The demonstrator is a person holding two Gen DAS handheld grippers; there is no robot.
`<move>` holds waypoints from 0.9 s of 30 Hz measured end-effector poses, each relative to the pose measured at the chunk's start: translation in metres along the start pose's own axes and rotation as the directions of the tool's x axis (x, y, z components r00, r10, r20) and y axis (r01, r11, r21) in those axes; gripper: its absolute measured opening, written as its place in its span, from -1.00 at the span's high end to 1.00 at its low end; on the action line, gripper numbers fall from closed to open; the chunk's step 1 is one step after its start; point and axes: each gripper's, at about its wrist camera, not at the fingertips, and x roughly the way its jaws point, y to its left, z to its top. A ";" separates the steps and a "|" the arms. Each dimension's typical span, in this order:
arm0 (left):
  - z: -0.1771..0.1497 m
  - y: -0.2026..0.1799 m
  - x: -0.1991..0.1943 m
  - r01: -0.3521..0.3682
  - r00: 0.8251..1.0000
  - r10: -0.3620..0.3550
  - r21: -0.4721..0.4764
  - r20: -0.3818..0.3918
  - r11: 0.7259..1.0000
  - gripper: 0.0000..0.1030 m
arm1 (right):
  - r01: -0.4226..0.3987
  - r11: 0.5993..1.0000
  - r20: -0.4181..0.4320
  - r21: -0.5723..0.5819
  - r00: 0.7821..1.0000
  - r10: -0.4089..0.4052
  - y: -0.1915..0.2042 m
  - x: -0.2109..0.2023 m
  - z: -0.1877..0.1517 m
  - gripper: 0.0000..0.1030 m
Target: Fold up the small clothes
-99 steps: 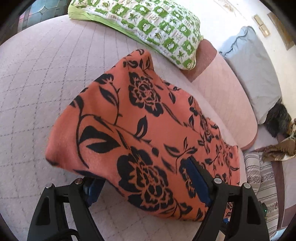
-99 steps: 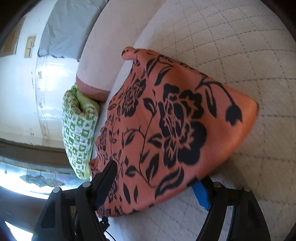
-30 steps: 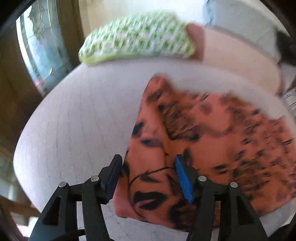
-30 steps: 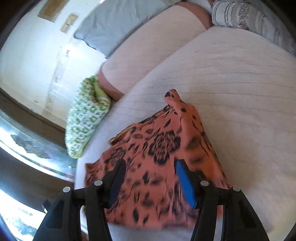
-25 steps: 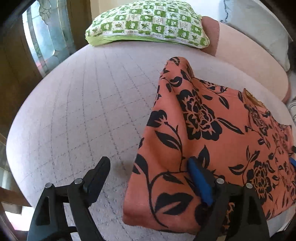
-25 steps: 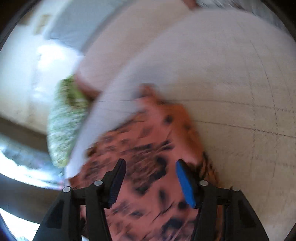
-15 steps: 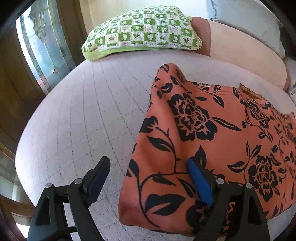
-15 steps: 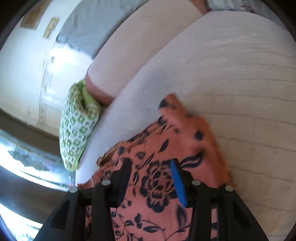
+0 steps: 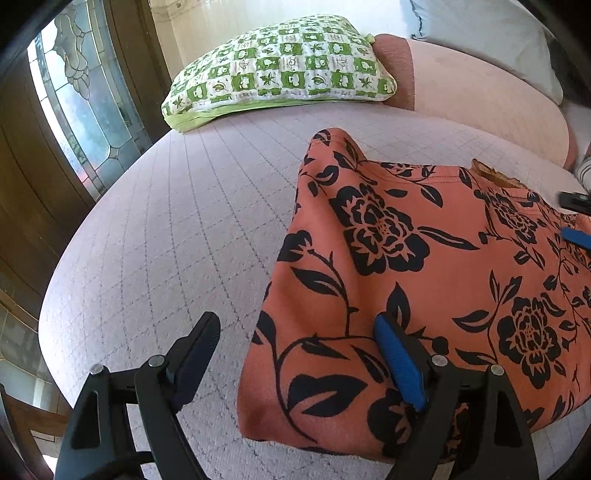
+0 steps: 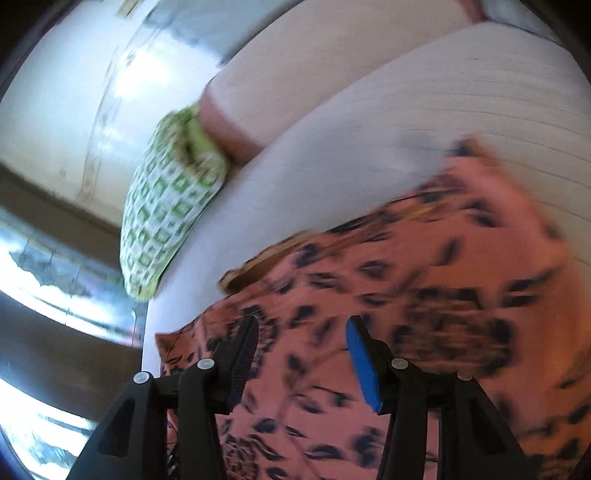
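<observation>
An orange garment with black flowers [image 9: 424, 266] lies folded on the pale quilted cushion [image 9: 177, 236]. My left gripper [image 9: 295, 354] is open and empty just above the garment's near left corner; its blue-padded finger hangs over the cloth and the other finger over the bare cushion. My right gripper [image 10: 301, 347] is open and empty, low over the same garment [image 10: 443, 314], which is blurred in the right wrist view. The right gripper's fingertips [image 9: 576, 236] show at the right edge of the left wrist view.
A green and white checked pillow [image 9: 280, 74] lies at the far edge of the cushion, against a pink bolster [image 9: 480, 88]. A grey pillow [image 9: 480, 33] leans behind. A wooden door with patterned glass [image 9: 62, 99] stands beyond the cushion's left edge.
Both grippers let go of the garment, which now lies flat. The left gripper holds almost still at the near corner. The right gripper has swung down closer over the cloth.
</observation>
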 end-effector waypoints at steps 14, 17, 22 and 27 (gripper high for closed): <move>0.024 0.004 -0.016 0.096 0.995 -0.095 -0.074 0.025 0.993 -0.68 | 0.032 0.997 -0.046 -0.074 0.998 -0.036 0.013 -0.015 -0.026 -0.02; 0.044 -0.003 -0.020 0.138 0.990 -0.135 -0.084 0.048 0.987 -0.68 | 0.043 0.997 0.021 -0.066 0.999 -0.042 0.003 -0.052 -0.032 -0.02; 0.086 -0.021 0.017 0.059 0.998 -0.061 -0.074 -0.025 0.995 -0.68 | 0.063 0.998 0.063 0.001 0.996 -0.063 -0.037 -0.099 -0.042 -0.02; 0.116 -0.015 0.073 0.004 0.987 -0.031 -0.163 -0.161 0.987 -0.68 | 0.163 0.987 0.047 0.012 0.985 -0.163 -0.059 -0.100 -0.038 0.39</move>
